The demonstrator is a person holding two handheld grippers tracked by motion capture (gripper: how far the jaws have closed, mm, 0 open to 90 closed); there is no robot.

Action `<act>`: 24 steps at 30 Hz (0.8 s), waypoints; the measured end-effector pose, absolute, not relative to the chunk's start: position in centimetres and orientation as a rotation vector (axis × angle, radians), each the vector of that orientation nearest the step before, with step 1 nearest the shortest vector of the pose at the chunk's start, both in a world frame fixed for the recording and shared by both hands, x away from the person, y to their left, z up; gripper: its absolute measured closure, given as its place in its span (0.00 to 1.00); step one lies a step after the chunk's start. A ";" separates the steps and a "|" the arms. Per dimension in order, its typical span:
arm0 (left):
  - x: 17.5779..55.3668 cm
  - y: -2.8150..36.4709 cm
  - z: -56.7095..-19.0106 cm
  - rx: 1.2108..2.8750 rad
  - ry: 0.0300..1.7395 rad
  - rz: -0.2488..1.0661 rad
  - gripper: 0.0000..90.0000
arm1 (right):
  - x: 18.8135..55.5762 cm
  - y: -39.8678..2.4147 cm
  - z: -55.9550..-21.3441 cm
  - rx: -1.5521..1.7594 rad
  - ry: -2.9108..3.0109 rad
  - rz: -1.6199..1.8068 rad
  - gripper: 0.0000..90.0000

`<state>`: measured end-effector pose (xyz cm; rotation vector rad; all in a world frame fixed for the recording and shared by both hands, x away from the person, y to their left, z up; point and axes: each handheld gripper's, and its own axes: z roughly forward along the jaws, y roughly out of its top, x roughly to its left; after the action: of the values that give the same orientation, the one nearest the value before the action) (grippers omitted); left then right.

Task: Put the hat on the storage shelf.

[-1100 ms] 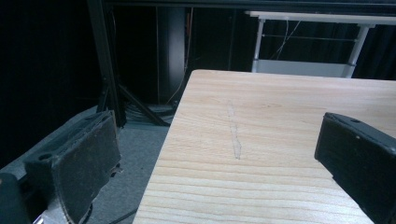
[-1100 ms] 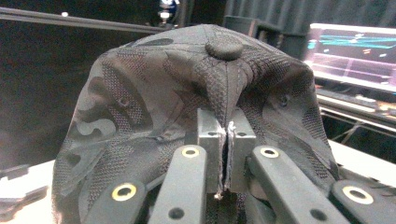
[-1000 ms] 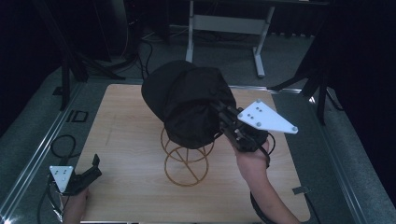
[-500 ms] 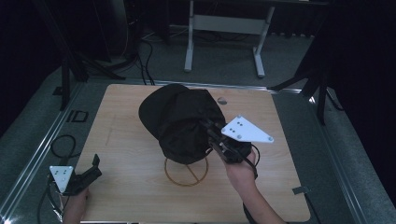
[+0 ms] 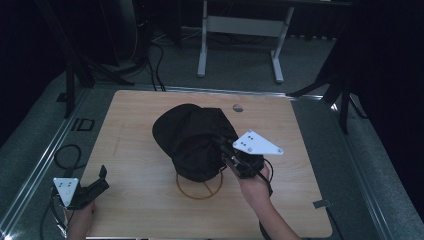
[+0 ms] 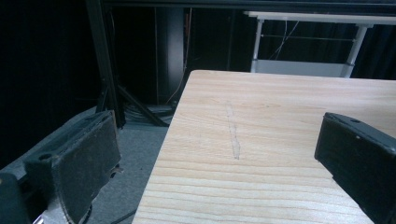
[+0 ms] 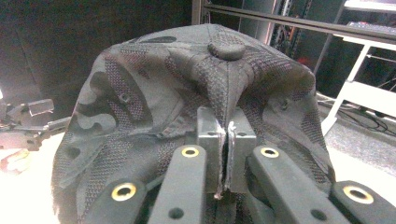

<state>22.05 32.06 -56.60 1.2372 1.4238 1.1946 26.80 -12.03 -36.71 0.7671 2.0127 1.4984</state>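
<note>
I have the cap [image 5: 192,140] pinched in my right gripper [image 5: 229,159]: the fingers [image 7: 208,140] are pressed nearly together on a fold of its fabric low on the crown, just under the top button [image 7: 226,50], so the grip is on cloth alone and the cap hangs as a loose dome. I hold it there, I think, so the open underside faces down over the wire stand [image 5: 199,185], whose ring base sits on the tabletop [image 5: 140,115] right below; the cap covers the stand's upper part, and I cannot tell whether it rests on it yet. My left gripper [image 5: 87,190] waits at the near left corner, well apart from the cap, fingers [image 6: 84,163] spread wide with nothing between them. There are no containers here; the cap itself holds at most the stand's top.
</note>
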 end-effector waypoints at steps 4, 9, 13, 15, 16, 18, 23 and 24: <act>22.1 32.0 -56.6 1.240 1.423 1.195 0.01 | 27.0 -12.1 -37.0 0.780 2.025 1.506 0.95; 22.1 32.0 -56.6 1.240 1.423 1.195 0.01 | 27.2 -12.4 -37.2 0.799 2.029 1.547 0.86; 22.1 32.0 -56.6 1.242 1.423 1.196 0.01 | 27.3 -12.8 -37.3 0.821 2.034 1.570 0.83; 22.1 32.0 -56.6 1.241 1.423 1.195 0.01 | 27.3 -13.0 -37.5 0.833 2.031 1.577 0.79; 22.1 32.0 -56.6 1.241 1.423 1.195 0.01 | 27.2 -13.1 -37.5 0.837 2.035 1.582 0.79; 22.1 32.0 -56.6 1.241 1.424 1.197 0.01 | 27.2 -13.3 -37.6 0.840 2.039 1.595 0.78; 22.1 32.0 -56.6 1.238 1.422 1.197 0.01 | 26.8 -12.9 -37.8 0.817 2.072 1.602 0.76; 22.1 32.0 -56.6 1.239 1.421 1.197 0.01 | 26.7 -12.6 -37.8 0.809 2.076 1.574 0.75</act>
<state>22.07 32.01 -56.61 1.2389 1.4214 1.1967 26.70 -12.64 -37.83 0.8092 2.0756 1.5736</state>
